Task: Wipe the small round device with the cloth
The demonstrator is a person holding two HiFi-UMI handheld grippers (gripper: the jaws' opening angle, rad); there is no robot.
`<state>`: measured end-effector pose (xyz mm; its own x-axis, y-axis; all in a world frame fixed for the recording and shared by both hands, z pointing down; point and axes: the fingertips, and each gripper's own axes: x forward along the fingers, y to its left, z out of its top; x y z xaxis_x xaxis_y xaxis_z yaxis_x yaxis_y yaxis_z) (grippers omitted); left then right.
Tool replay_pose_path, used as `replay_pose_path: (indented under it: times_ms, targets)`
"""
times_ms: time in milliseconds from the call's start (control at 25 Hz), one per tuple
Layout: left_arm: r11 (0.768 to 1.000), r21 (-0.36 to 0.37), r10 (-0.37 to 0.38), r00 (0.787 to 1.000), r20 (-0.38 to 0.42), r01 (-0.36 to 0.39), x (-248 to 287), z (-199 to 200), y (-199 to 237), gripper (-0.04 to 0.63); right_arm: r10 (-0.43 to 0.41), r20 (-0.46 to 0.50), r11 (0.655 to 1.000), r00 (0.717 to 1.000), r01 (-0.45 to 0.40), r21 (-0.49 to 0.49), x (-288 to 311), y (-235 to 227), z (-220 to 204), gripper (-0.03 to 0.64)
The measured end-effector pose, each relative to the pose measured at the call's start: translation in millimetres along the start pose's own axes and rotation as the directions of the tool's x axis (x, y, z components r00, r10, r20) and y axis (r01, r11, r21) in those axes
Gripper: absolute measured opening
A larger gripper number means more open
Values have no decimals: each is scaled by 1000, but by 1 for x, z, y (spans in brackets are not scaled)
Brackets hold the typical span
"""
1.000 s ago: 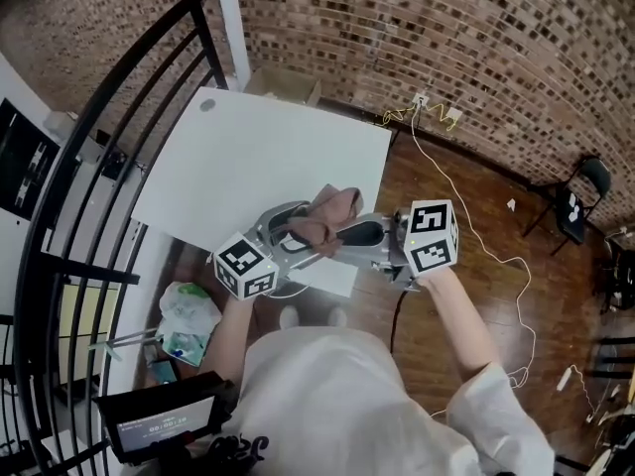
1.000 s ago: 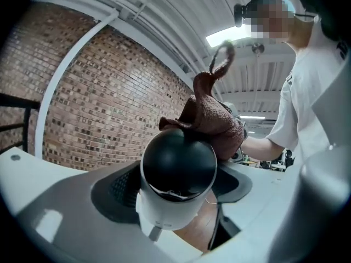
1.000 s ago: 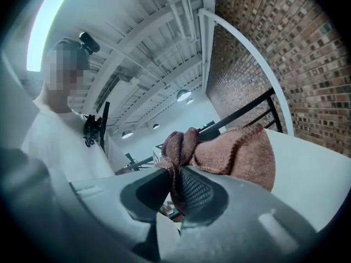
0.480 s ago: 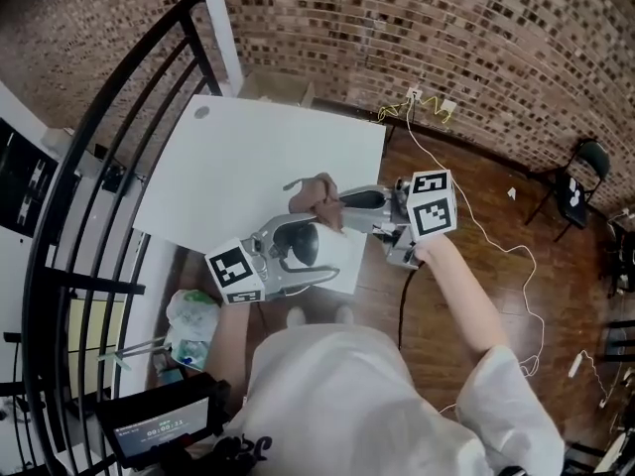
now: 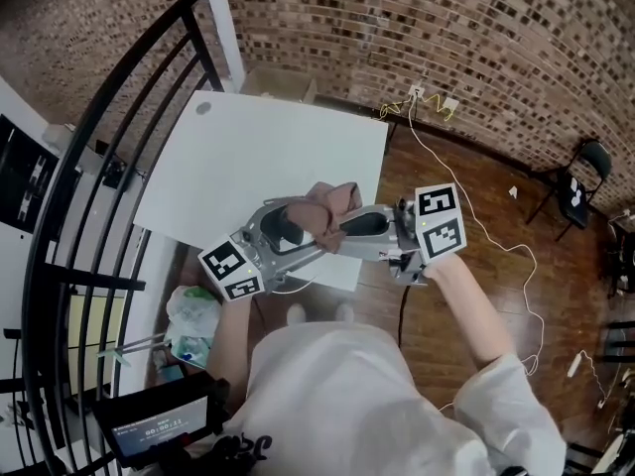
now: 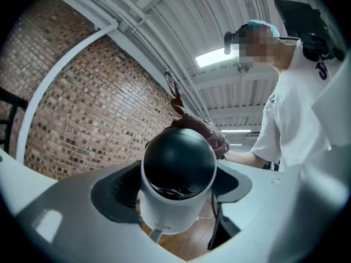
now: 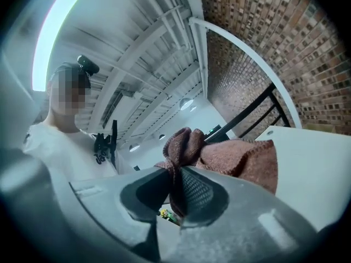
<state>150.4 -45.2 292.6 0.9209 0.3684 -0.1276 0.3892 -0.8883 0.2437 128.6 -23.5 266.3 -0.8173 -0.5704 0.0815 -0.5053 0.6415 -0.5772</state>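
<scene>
Gripping with the left gripper (image 6: 178,193), jaws wide and pressed on its sides, the small round black-and-white plastic device (image 6: 178,163), above the near edge of the white table (image 5: 248,157). Pinched in the nearly closed right gripper (image 7: 175,188), the brown woven cloth (image 7: 241,160), apparently against the dome. Wiping seemingly in hand; next, rubbing across the dome with steady pressure.

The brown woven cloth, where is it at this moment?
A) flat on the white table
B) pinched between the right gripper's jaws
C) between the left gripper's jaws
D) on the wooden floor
B: in the right gripper view the right gripper has its jaws shut on a fold of the brown woven cloth.
</scene>
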Motion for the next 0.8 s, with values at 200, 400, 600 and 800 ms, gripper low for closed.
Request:
replay_pose_path:
  times_ms: [200, 400, 600, 800]
  targets:
    - [990, -16, -139, 990, 39, 140, -3, 4, -22, 405, 43, 115, 999, 992, -42, -4, -20, -3, 17, 38]
    - [954, -19, -293, 946, 139, 299, -6, 24, -51, 404, -118, 223, 993, 968, 115, 27, -47, -46, 38, 38]
    - [955, -14, -290, 946, 146, 295, 0, 26, -50, 403, -43, 162, 998, 986, 34, 54, -20, -36, 23, 38]
    - [987, -22, -156, 978, 141, 161, 1, 18, -32, 402, 24, 153, 999, 988, -28, 23, -26, -12, 16, 38]
